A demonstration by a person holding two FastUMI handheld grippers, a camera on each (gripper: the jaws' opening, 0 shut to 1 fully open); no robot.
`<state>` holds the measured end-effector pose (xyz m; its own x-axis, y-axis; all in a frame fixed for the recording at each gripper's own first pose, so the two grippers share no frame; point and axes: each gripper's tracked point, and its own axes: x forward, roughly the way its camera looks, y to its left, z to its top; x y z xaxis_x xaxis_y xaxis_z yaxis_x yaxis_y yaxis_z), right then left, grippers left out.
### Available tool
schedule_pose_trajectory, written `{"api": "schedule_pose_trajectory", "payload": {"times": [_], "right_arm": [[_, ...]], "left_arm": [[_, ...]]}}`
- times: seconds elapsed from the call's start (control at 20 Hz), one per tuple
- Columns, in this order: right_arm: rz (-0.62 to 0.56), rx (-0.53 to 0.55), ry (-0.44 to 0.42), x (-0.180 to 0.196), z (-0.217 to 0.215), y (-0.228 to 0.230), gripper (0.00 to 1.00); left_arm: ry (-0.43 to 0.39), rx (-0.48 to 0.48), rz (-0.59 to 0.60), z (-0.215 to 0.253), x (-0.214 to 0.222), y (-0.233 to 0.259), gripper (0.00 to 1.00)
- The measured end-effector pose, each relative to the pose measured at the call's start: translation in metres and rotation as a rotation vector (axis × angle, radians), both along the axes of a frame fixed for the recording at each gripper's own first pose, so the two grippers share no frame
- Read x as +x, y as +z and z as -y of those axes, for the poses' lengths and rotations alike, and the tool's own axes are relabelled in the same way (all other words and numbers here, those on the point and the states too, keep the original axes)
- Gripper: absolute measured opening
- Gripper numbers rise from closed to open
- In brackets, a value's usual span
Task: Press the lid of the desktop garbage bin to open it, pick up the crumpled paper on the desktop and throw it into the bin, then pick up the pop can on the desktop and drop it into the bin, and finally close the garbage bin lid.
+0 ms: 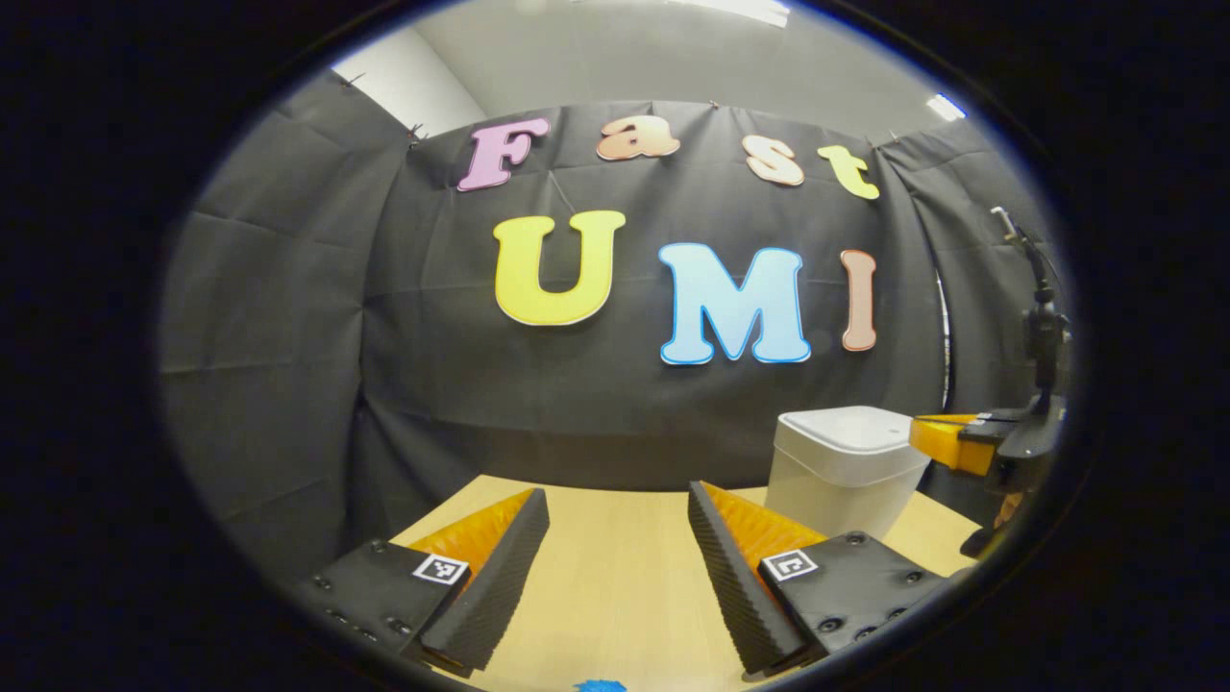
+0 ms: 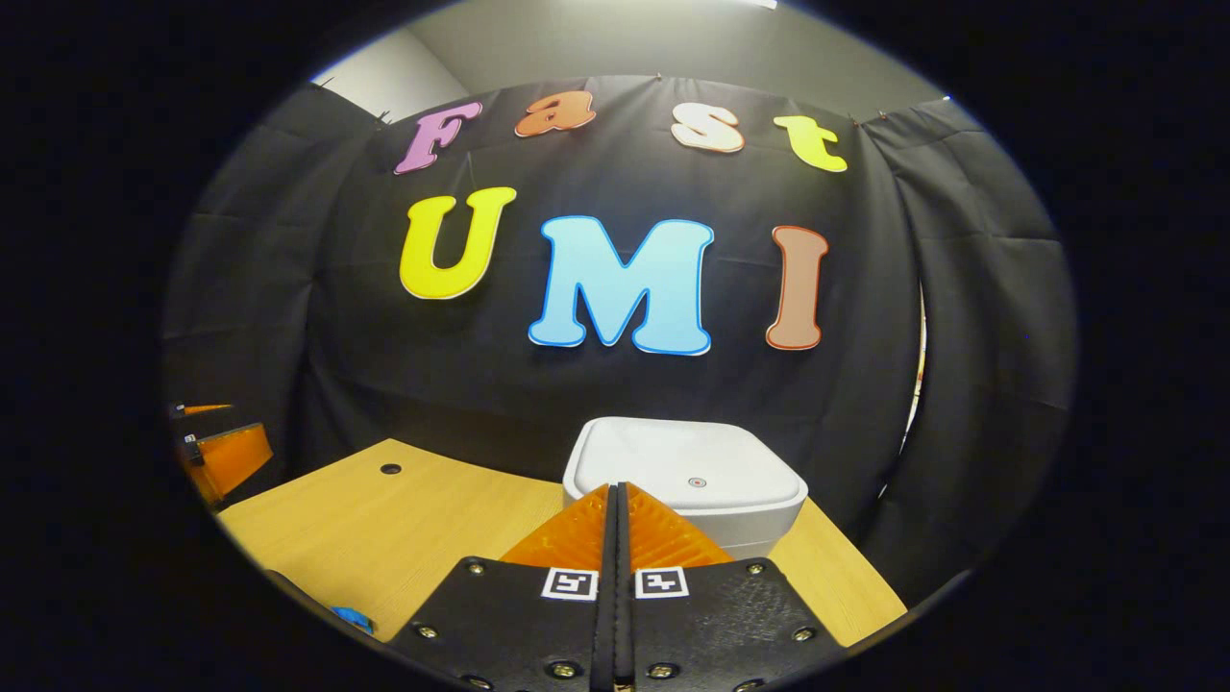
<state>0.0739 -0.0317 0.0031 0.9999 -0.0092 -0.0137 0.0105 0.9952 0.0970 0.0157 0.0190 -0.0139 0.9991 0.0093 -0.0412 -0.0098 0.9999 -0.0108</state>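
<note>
Right gripper (image 2: 616, 488), jaws together, points at the closed white bin (image 2: 687, 476) at lower centre; left gripper (image 1: 615, 509), jaws apart, has the bin at its lower right.

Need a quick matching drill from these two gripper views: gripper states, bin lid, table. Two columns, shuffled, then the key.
Column 1:
1. left gripper
2. right gripper
3. garbage bin lid
4. desktop

Column 2:
A. closed, flat on the bin
B. fingers spread apart, nothing between them
C. light wood, with a small dark hole
D. fingers pressed together, tips by the lid's near edge

Pairs: 1-B, 2-D, 3-A, 4-C
</note>
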Motion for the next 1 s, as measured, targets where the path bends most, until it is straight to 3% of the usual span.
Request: {"api": "schedule_pose_trajectory", "payload": {"times": [0.4, 0.8, 1.0], "right_arm": [[-0.047, 0.112, -0.027, 0.043, 0.023, -0.016, 0.00], [-0.085, 0.066, 0.019, 0.056, 0.022, -0.022, 0.00], [-0.056, 0.099, 0.004, 0.059, 0.023, -0.023, 0.01]], "left_arm": [[0.055, 0.025, -0.007, -0.018, -0.006, 0.000, 0.95], [0.040, -0.006, -0.060, 0.000, 0.005, -0.016, 0.96], [0.029, -0.023, -0.059, 0.009, 0.007, -0.015, 0.96]]}}
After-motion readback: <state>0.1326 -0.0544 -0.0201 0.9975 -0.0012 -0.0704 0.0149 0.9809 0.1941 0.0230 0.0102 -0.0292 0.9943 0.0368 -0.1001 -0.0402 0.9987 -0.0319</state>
